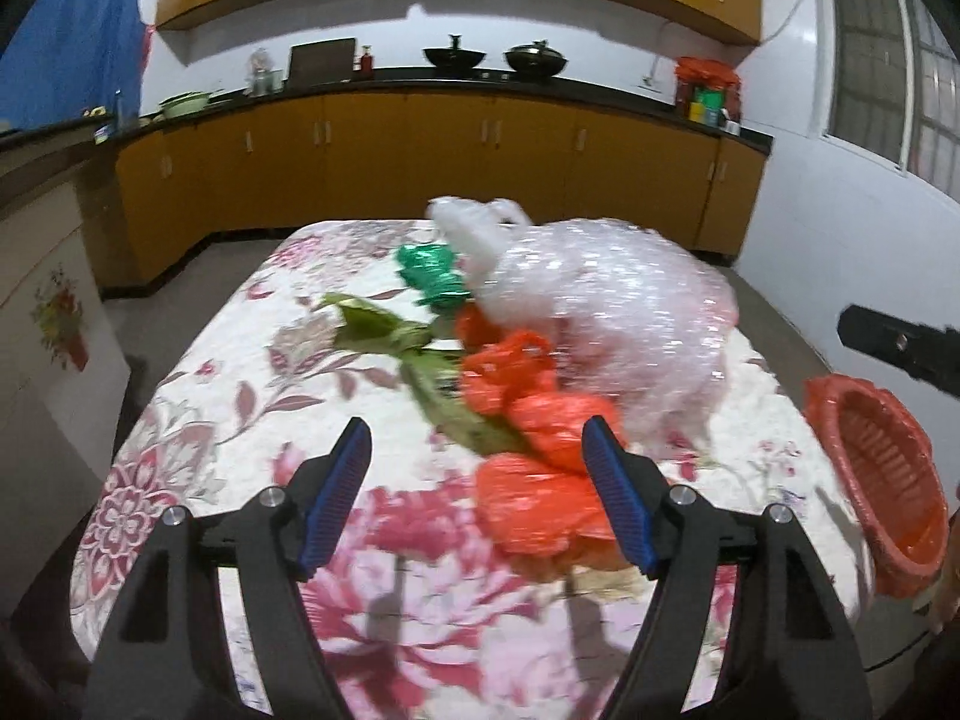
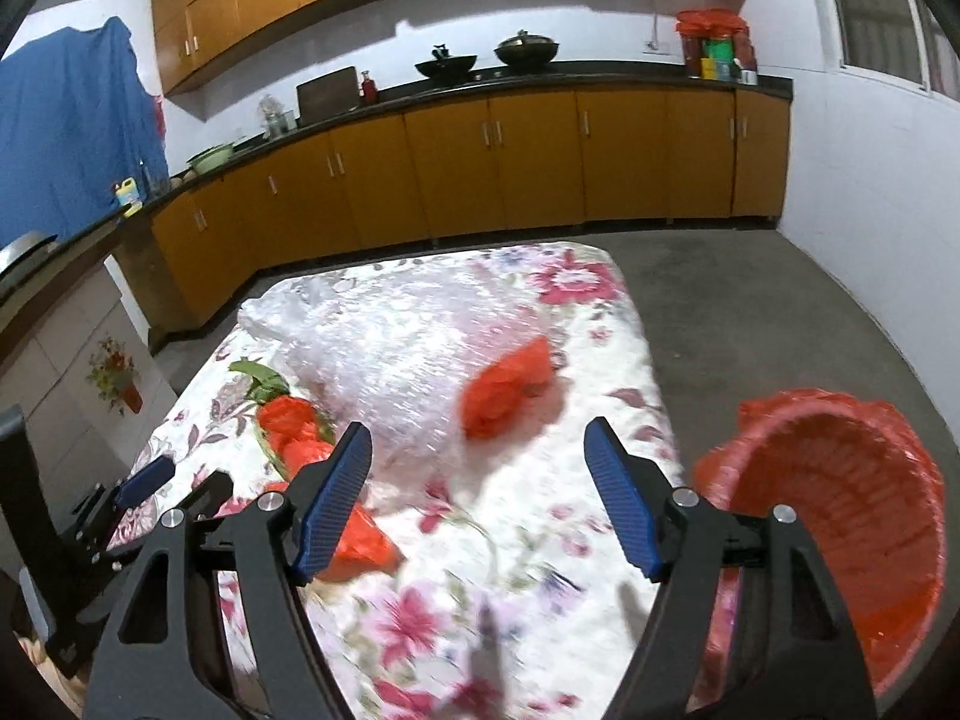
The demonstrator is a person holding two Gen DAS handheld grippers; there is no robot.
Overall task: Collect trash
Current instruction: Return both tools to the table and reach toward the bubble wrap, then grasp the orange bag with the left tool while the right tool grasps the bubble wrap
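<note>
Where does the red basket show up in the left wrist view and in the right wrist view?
Left wrist view: the red basket sits at the right edge, beside the table's right side.
Right wrist view: the same basket fills the lower right, tipped with its opening showing.
Shared landmark: the clear bubble-wrap bag on the floral tablecloth.

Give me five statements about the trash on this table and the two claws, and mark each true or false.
1. The left claw is open and holds nothing. True.
2. The red basket stands in the middle of the table. False: it is at the table's right edge, beside the right claw.
3. Crumpled orange plastic bags lie on the floral tablecloth. True.
4. The right claw is shut on an orange bag. False: it is open and empty.
5. The green wrapper lies inside the basket. False: it lies on the cloth beside the clear bubble wrap.
</note>
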